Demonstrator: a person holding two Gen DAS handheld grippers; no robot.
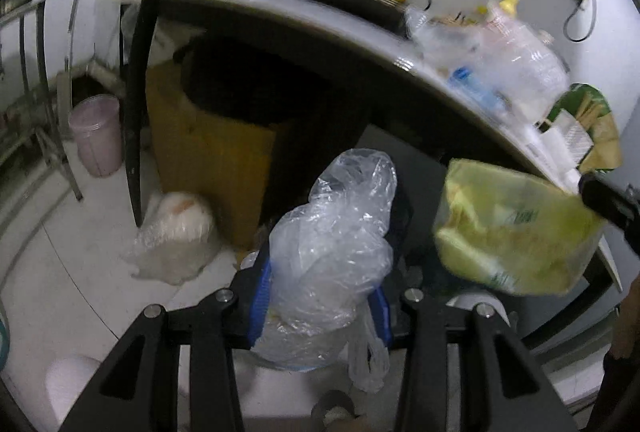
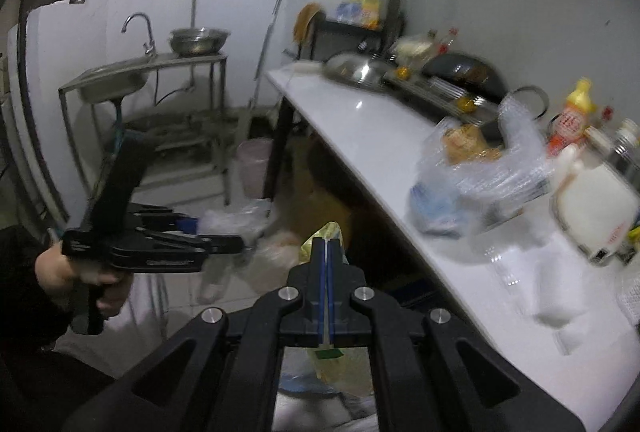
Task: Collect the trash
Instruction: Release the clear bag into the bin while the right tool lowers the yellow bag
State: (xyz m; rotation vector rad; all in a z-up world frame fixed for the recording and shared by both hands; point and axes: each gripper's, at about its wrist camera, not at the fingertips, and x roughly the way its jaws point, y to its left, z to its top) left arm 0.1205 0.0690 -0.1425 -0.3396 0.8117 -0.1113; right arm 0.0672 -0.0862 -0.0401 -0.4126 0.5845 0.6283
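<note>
My left gripper (image 1: 320,284) is shut on a crumpled clear plastic bag (image 1: 332,236), held in the air below the white counter's edge (image 1: 280,11). My right gripper (image 2: 328,252) is shut on a yellow-green wrapper (image 2: 320,236), pinched thin between the blue pads. The same wrapper (image 1: 508,228) hangs at the right of the left wrist view, with the right gripper's black tip (image 1: 604,199) on it. The left gripper (image 2: 160,248) shows at the left of the right wrist view, held by a hand.
The white counter (image 2: 360,119) holds a clear bag with food (image 2: 480,167), sauce bottles (image 2: 572,115), a wok and a metal lid. Under it stand a brown cardboard box (image 1: 208,151) and a white bag (image 1: 176,236) on the floor. A pink bin (image 1: 96,135) and a steel sink (image 2: 116,79) stand at left.
</note>
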